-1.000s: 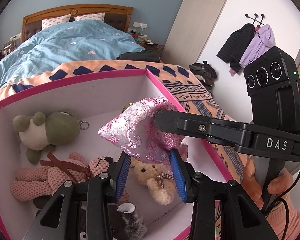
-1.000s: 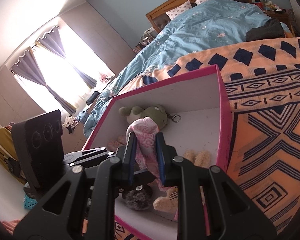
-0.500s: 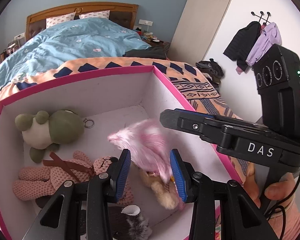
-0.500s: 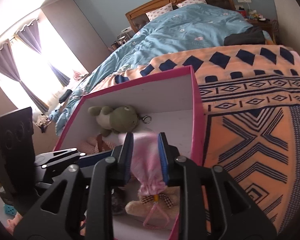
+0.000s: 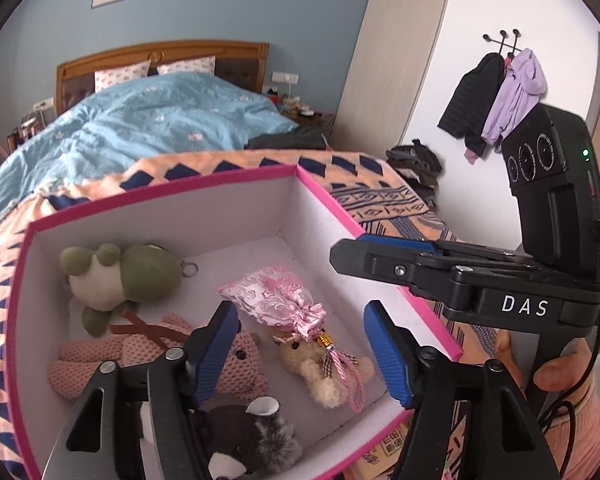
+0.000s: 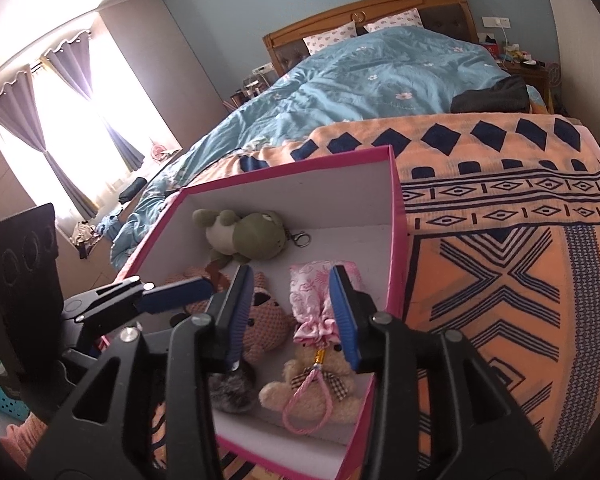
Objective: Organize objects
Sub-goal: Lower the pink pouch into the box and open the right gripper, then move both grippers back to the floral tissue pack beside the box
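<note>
We are at the release step: the pink brocade drawstring pouch [image 5: 275, 300] lies inside the pink-rimmed box [image 5: 162, 196], on its white floor, its gathered neck and tasselled cord draped over the small beige teddy bear [image 5: 320, 368] at the near right. Our left gripper [image 5: 300, 354] hovers above it with jaws opening and nothing between the pads; the pouch sits below and beyond them, untouched. Our right gripper [image 6: 291, 318] is opening too, its blue pads framing the pouch in its own view without pressing on it (the cloth lies on the box floor, clear of both).

Around the pouch sit a green frog plush [image 5: 120, 276] at the far left, a pink knitted bear [image 5: 156, 356] at the near left and a grey furry toy [image 5: 244, 440] nearest us. The box rests on an orange patterned blanket [image 6: 500, 260].

Next, we judge, both grippers should lift clear of the box without snagging the cord loop, then look for anything left to tidy; none shows on the blanket here.

The only legible writing is "DAS" on the right gripper's body [image 5: 524, 306].
</note>
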